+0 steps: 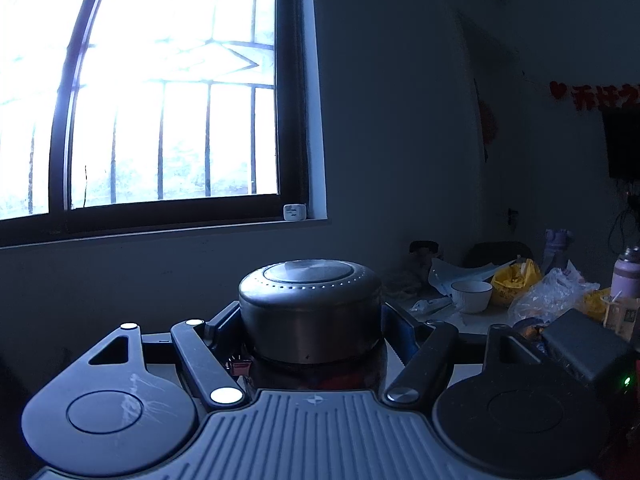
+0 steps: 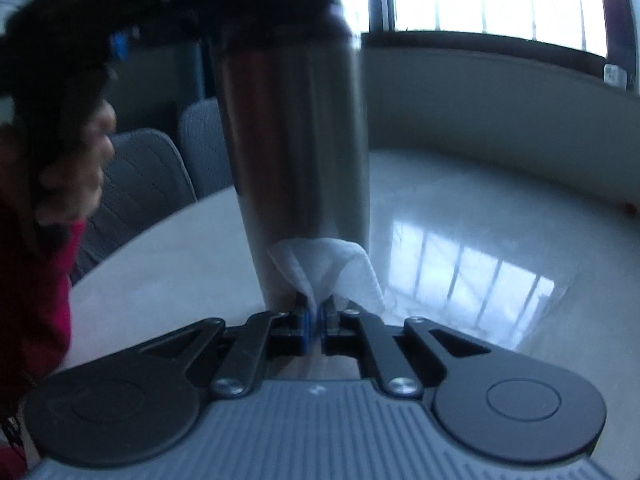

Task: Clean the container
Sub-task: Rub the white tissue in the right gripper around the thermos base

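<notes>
Nearest in the right wrist view: right gripper (image 2: pixel 316 320) clamped tight on a pinch of white wipe (image 2: pixel 332 264), the loose folds fanned upward and pressed against the lower wall of the steel flask (image 2: pixel 296 128). Directly ahead of that claw and touching the wipe, the flask upright, long axis vertical, base apparently hanging clear of the glossy pale table (image 2: pixel 480 216), though blur there leaves that unsure. So, as a judgement: a wiping stroke along that vertical axis, up or down the wall, with the right hand the working one and the left only steadying. Higher in the same view, left gripper (image 2: pixel 168 8) dark and blurred around the flask's top, a hand (image 2: pixel 76 176) and red sleeve beneath it. From the left wrist view: left gripper (image 1: pixel 312 332) closed about the flask's neck just under the round metal lid (image 1: pixel 310 284), fingers set on either side of the body; whether the pads press hard cannot be told, yet the flask hangs there. Farther off, a white bowl (image 1: pixel 472 294), yellow bags (image 1: pixel 514 280) and a pale bottle (image 1: pixel 626 272) on the cluttered table end. Farthest, barred window (image 1: pixel 160 92) and red characters (image 1: pixel 600 98) on the wall, too blurred to read; no brand or label legible on the flask.
</notes>
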Available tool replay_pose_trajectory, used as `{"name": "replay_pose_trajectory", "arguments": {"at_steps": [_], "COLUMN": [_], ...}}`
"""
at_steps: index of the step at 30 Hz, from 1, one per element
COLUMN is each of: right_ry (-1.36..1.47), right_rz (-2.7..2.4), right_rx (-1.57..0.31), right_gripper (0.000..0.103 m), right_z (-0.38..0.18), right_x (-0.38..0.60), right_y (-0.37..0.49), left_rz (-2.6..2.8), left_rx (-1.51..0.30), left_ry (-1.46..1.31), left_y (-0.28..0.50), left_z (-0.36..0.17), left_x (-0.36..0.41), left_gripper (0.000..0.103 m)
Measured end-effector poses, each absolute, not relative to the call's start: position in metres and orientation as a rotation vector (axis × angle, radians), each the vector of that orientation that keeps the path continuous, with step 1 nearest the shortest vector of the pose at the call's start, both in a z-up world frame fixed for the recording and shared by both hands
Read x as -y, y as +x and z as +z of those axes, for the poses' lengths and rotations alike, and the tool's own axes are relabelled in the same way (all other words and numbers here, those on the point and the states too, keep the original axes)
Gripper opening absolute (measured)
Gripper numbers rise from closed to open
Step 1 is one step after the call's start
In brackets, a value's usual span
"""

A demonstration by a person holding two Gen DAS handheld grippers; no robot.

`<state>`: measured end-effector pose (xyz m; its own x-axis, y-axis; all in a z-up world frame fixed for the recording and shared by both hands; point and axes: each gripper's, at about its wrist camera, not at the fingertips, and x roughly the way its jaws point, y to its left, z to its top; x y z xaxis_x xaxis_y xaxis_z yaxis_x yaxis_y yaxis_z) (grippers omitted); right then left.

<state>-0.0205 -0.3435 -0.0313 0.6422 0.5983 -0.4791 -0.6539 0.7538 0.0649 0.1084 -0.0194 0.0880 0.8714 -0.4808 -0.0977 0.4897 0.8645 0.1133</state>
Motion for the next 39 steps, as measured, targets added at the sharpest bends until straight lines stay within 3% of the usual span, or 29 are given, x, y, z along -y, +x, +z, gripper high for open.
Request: {"name": "replay_pose_trajectory", "arguments": {"at_steps": [11, 16, 30, 39], "right_ry": [-0.181, -0.180, -0.025, 0.016], "right_rz": [0.694, 0.691, 0.714, 0.712], "right_rx": [-0.605, -0.584, -0.259, -0.177], "right_gripper": [0.005, 0.005, 0.005, 0.005], "right_z": [-0.056, -0.038, 0.017, 0.029], "right_x": [0.326, 0.322, 0.356, 0.358], "right_y": [-0.007, -0.007, -0.041, -0.057], "left_rz": [-0.502, -0.502, -0.504, -0.502], "left_rx": [-0.069, -0.070, -0.068, -0.068], "left_ry": [0.134, 0.133, 0.141, 0.145], "left_y": [0.108, 0.107, 0.107, 0.107], "left_z": [0.091, 0.091, 0.090, 0.090], "left_x": [0.018, 0.017, 0.017, 0.017], "left_gripper": [0.075, 0.075, 0.075, 0.075]}}
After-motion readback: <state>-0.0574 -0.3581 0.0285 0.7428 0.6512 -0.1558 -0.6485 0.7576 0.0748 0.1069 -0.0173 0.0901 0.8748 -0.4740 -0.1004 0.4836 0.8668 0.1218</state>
